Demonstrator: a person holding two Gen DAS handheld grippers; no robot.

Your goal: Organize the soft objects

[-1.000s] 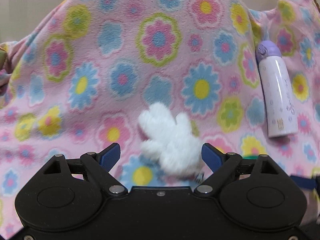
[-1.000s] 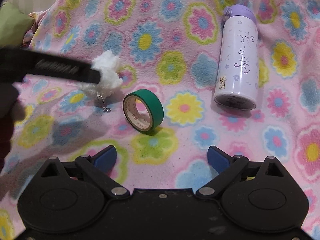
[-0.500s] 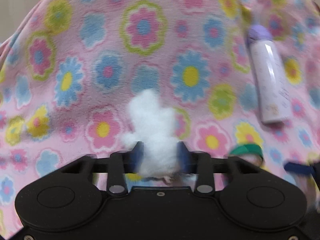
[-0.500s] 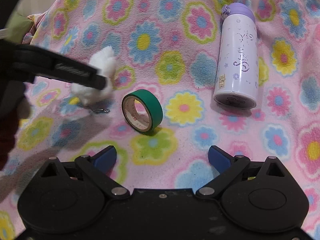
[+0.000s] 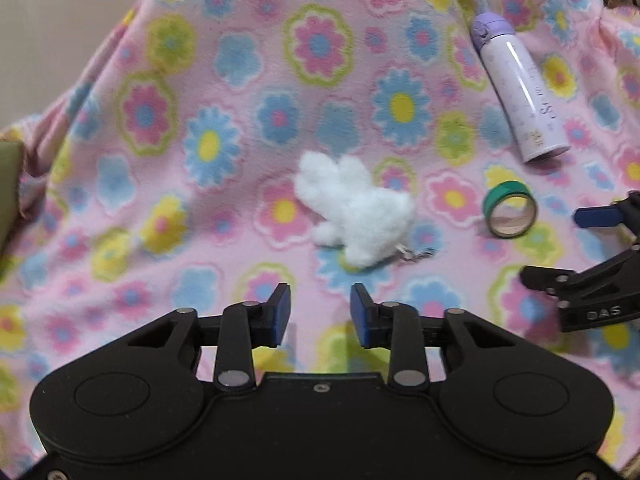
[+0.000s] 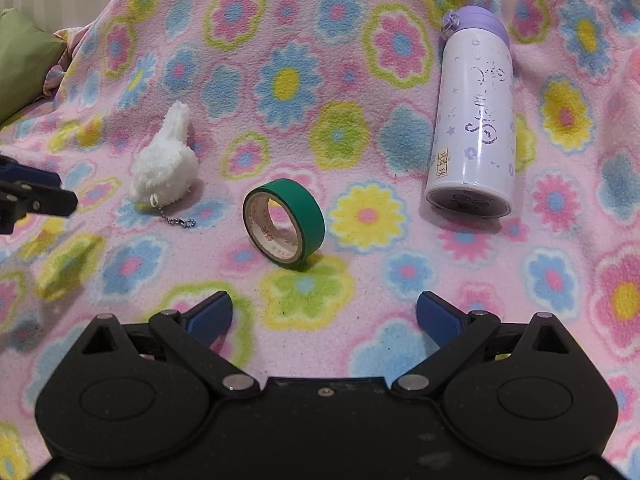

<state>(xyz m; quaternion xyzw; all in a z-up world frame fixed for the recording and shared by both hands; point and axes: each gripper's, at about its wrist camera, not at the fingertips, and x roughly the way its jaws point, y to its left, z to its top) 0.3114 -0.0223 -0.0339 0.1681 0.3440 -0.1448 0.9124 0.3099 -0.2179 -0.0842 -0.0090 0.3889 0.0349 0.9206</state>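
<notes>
A white fluffy plush keychain [image 5: 356, 208] lies on the flowered pink blanket [image 5: 200, 128], its small chain trailing to its right. It also shows in the right wrist view [image 6: 164, 168]. My left gripper [image 5: 320, 312] is just short of the plush, its jaws partly apart and empty. My right gripper [image 6: 324, 316] is wide open and empty, hovering short of a green tape roll [image 6: 286, 224]. The right gripper also shows at the right edge of the left wrist view [image 5: 600, 248].
A white and purple bottle [image 6: 474, 120] lies on the blanket at the right, also in the left wrist view [image 5: 520, 92]. The tape roll [image 5: 510, 208] stands on edge right of the plush. A green cushion [image 6: 20, 64] sits at the far left.
My left gripper closed on the plush, then let it go and drew back. The plush now lies free on the blanket. The right gripper stayed put.
</notes>
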